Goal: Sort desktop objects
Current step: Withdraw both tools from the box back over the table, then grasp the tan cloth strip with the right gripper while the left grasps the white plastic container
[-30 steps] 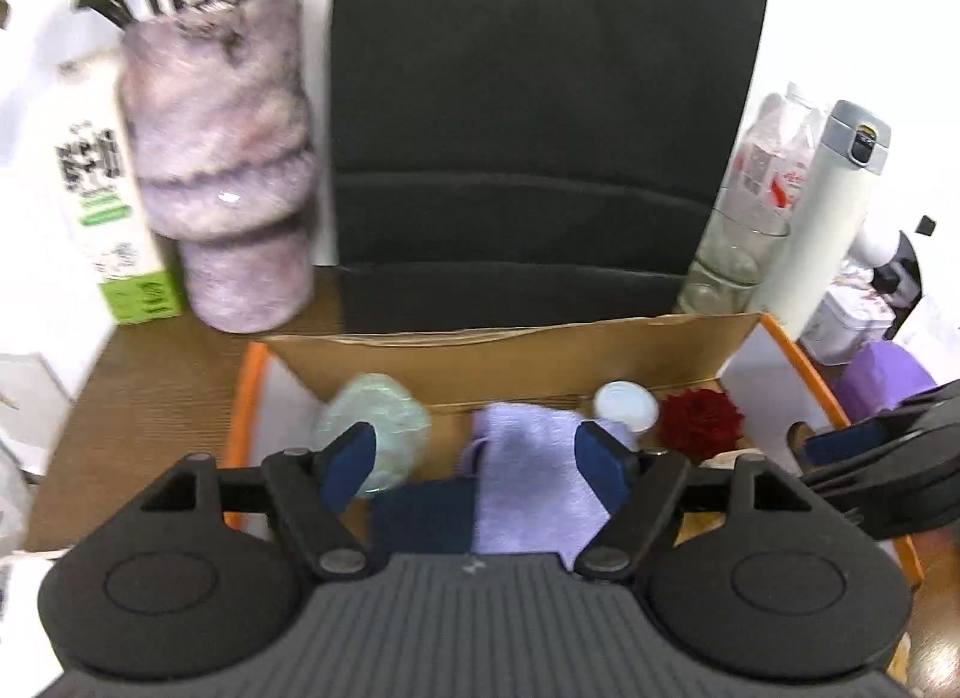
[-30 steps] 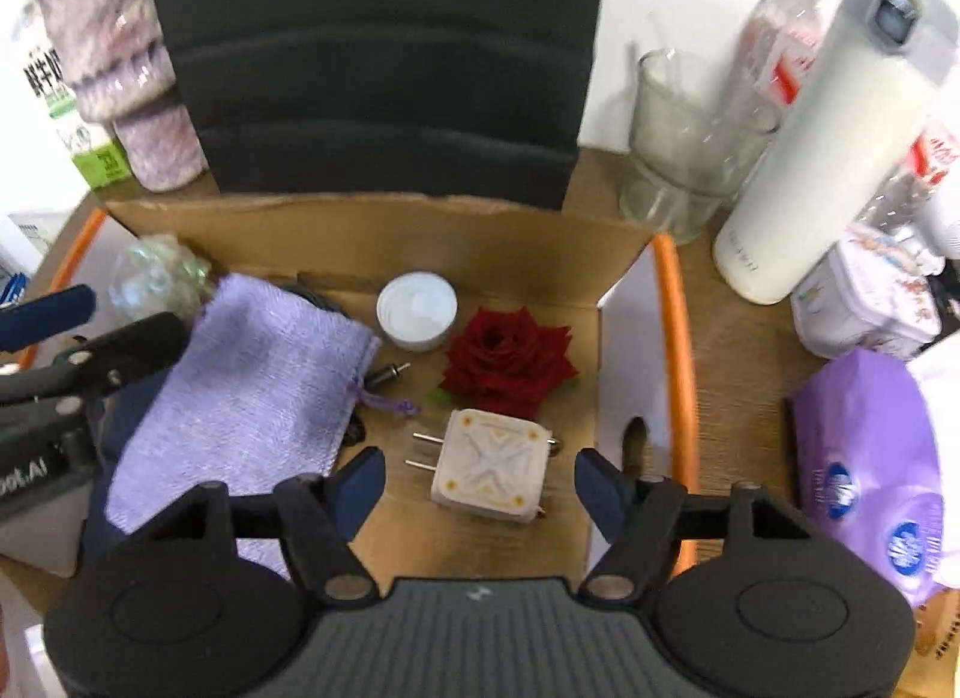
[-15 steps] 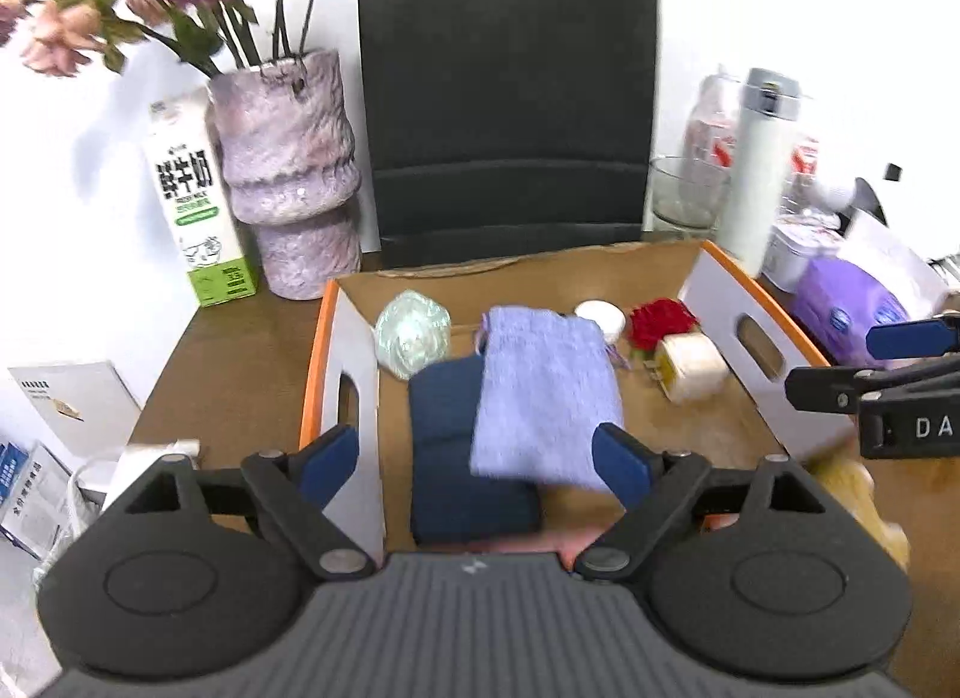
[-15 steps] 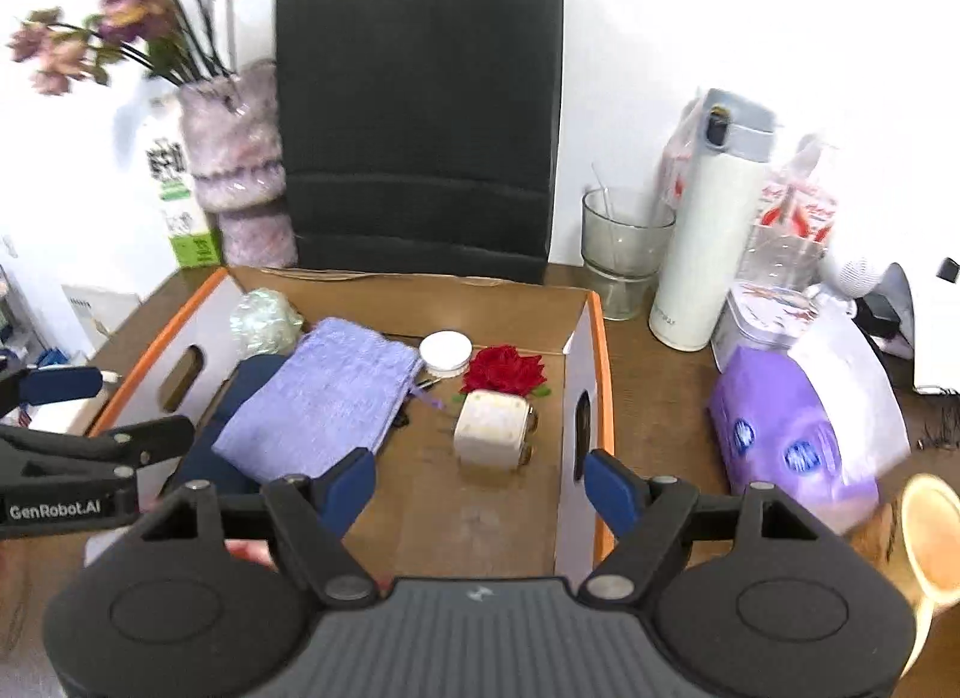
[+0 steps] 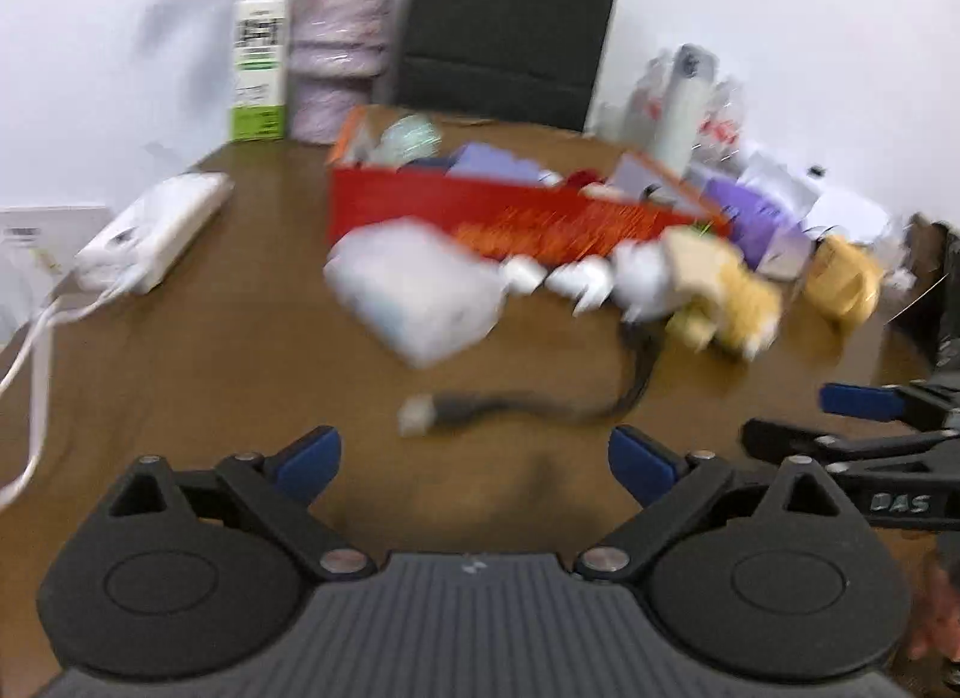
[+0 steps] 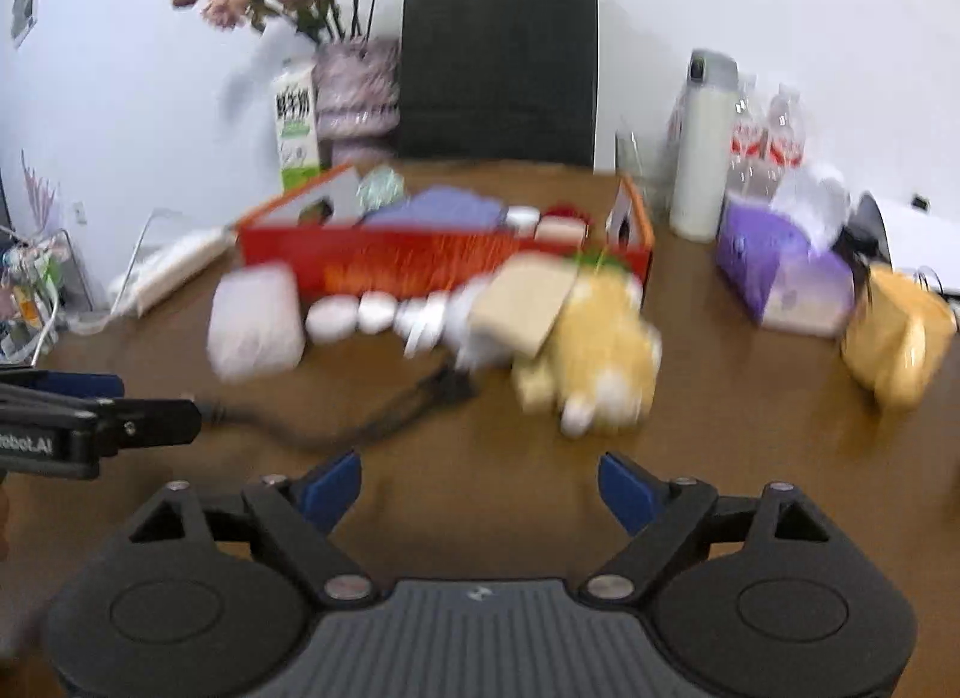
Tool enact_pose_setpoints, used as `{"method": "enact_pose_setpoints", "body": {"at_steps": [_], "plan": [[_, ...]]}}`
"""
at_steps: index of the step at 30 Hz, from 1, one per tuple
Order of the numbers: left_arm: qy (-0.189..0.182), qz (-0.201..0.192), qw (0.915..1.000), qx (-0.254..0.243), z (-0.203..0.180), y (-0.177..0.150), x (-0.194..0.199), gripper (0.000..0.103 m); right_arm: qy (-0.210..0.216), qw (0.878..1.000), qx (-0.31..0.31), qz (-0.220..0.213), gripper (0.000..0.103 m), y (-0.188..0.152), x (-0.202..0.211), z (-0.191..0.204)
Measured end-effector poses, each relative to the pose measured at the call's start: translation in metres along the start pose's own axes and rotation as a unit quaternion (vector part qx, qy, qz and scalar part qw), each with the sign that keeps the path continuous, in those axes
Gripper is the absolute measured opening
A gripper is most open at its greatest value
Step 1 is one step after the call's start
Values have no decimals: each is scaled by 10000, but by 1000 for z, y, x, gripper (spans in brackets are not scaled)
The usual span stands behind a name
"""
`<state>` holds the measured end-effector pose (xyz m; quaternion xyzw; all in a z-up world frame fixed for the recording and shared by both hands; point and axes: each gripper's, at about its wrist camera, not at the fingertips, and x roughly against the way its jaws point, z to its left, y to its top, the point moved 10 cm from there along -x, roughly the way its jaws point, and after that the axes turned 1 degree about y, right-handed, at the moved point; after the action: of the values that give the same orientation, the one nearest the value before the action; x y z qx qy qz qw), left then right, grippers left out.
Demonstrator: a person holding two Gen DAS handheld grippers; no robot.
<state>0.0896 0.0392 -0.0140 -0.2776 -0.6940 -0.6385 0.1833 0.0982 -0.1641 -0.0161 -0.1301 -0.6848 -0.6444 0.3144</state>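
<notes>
An orange cardboard box [image 6: 444, 263] [image 5: 480, 212] stands mid-table and holds a purple pouch [image 6: 438, 209], a red rose and other small items. In front of it lie a white packet [image 6: 255, 320] [image 5: 414, 290], white round pieces [image 6: 372, 314], a yellow plush toy [image 6: 600, 350] [image 5: 726, 302] and a dark cable [image 6: 336, 422] [image 5: 528, 404]. My left gripper [image 5: 474, 461] hovers over bare wood near the cable's plug, jaws opening, nothing between them. My right gripper [image 6: 480, 488] is also well back from the box, jaws opening and empty.
A black paper bag [image 6: 498, 68], a flower vase [image 6: 357, 92] and a milk carton [image 6: 297, 128] line the back wall. A white flask [image 6: 702, 146], a purple tissue pack [image 6: 780, 272] and a yellow bag [image 6: 900, 332] crowd the right; a power strip [image 5: 156, 230] lies left.
Both grippers have pulled back from above the box's inside to the near side of the table. Their jaws have spread wider. The view is motion-blurred.
</notes>
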Motion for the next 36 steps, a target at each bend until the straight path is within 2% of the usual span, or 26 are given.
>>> {"method": "enact_pose_setpoints", "body": {"at_steps": [3, 5, 8, 12, 18, 20, 23, 25, 29, 33, 36], "plan": [[235, -77, 9996, -169, 1, -18, 12, 98, 95, 9999, -47, -64, 87, -23, 12, 14], [248, -57, 9991, -346, -3, -25, 15, 98, 101, 9999, -105, -28, 87, -34, 16, 20], [273, -163, 9986, -434, -3, -27, 16, 98, -8, 9995, -1, -321, 92, -35, 29, 24], [226, -116, 9984, -515, -8, -30, 14, 98, -111, 9991, -16, -397, 92, -34, 31, 22], [180, -186, 9985, -472, -8, -30, 16, 98, -321, 9987, -251, -292, 91, -34, 27, 13], [226, -105, 9988, -425, -7, -27, 10, 98, -239, 9991, -240, -237, 91, -34, 25, 13], [243, -267, 9984, -425, -6, -7, 4, 98, 17, 9990, -313, -313, 90, -31, 24, 10], [311, -439, 9977, -407, -3, 16, -4, 100, 108, 9992, -287, -242, 76, -23, 19, 5], [322, -409, 9977, -436, 0, 59, -41, 100, -235, 9980, -246, -533, 74, 18, 0, -25], [589, -434, 9963, -444, 8, 90, -76, 100, -451, 9959, -526, -581, 67, 52, -30, -59], [640, -251, 9971, -332, 13, 92, -98, 98, -53, 9946, -636, -815, 65, 73, -39, -57]]}}
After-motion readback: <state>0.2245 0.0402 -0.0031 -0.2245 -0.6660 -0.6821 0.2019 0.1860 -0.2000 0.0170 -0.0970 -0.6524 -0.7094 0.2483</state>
